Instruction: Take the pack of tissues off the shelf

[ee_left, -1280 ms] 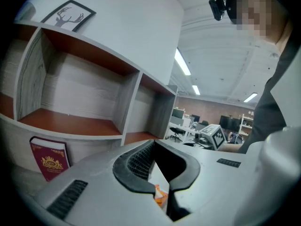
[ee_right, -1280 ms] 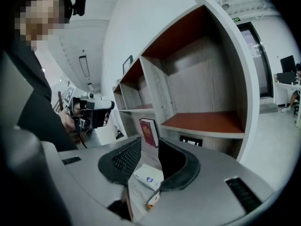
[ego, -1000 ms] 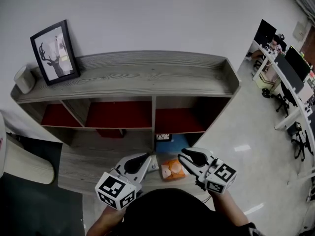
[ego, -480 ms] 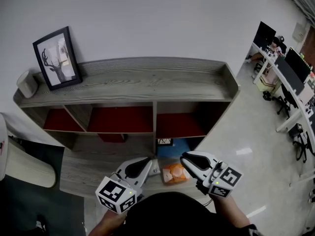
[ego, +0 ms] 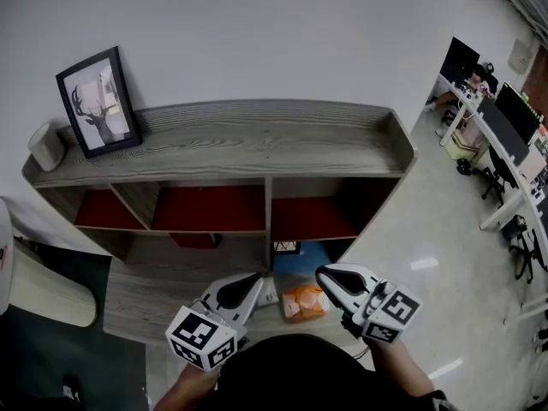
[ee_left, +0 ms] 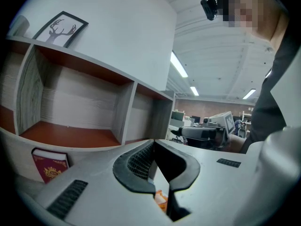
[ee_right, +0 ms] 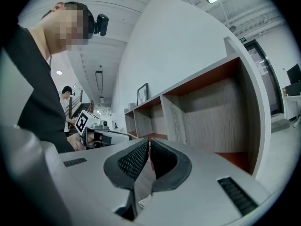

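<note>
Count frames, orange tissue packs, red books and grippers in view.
Frame: 1
Orange tissue pack: 1
Red book: 1
Grippers: 2, the left gripper and the right gripper, whose jaws have just closed on nothing
Total: 5

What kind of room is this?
Most likely an office. Off to the right stand desks with dark monitors and wheeled chairs. Nearer, a wooden shelf unit holding a framed deer picture stands against a white wall.
</note>
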The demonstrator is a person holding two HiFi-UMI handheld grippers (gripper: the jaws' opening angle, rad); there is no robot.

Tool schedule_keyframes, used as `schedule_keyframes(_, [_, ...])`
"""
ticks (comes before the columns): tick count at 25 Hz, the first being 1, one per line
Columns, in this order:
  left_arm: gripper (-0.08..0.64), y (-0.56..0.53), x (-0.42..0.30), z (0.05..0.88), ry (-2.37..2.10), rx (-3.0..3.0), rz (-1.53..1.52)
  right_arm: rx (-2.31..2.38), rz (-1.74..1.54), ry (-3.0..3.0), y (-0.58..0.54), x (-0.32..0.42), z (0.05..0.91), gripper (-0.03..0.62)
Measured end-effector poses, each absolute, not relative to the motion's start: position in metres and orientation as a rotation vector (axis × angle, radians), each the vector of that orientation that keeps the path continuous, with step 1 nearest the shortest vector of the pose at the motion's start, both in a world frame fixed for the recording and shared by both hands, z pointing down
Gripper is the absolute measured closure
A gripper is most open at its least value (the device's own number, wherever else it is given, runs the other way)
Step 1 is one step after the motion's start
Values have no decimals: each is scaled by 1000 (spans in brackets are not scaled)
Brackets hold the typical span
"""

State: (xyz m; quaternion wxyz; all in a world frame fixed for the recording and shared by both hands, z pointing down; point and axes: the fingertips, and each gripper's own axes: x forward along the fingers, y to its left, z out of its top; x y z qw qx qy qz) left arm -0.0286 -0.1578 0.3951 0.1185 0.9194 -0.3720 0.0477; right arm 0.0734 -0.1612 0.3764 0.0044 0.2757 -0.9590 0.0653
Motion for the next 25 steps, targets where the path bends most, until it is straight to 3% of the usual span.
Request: schedule_keyframes(25, [545,-157,-32,396,-1093,2689,138,848,204,-2980,-159,68,382,575])
